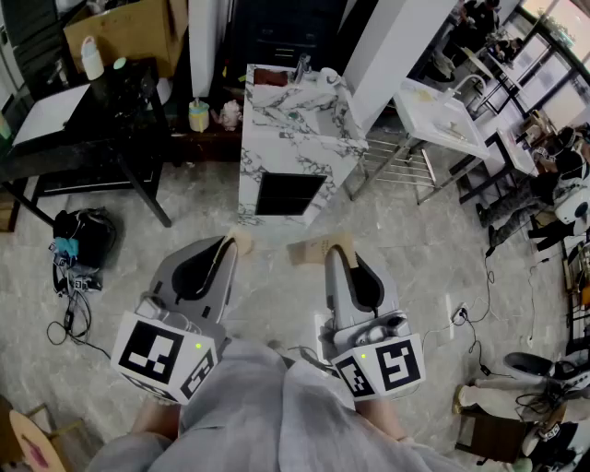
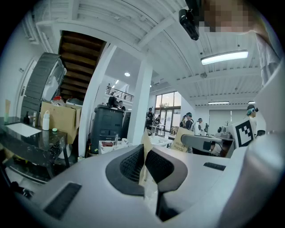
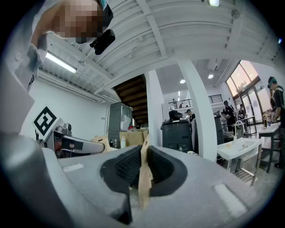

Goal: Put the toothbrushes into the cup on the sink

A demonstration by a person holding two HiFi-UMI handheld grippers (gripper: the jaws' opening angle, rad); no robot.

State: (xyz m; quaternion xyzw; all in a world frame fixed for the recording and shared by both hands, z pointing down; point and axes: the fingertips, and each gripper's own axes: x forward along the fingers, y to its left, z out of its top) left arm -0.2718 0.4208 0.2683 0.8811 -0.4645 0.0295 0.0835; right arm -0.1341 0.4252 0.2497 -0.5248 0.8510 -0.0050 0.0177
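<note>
Looks like the carry stage. A cardboard toothbrush pack [image 2: 143,153] is pinched flat in the left hand-held gripper [image 1: 232,245], and a second toothbrush pack [image 3: 142,178] is clamped in the right hand-held gripper [image 1: 343,251]. Both are held low, side by side, pointed at 12 o'clock toward the marble sink [image 1: 277,138], well apart from it. Next, that gap probably needs closing. The cup can't be made out for sure.

A black table [image 1: 120,101] and a cardboard box [image 1: 129,28] stand at the left of the grey marbled floor [image 1: 415,230], with a white pillar [image 1: 396,46] beyond. Overhead, a strip light [image 2: 225,57] glows on the white beamed ceiling [image 2: 147,26] beside a brown staircase underside [image 2: 80,55]; tall windows [image 2: 168,104] stand far off.
</note>
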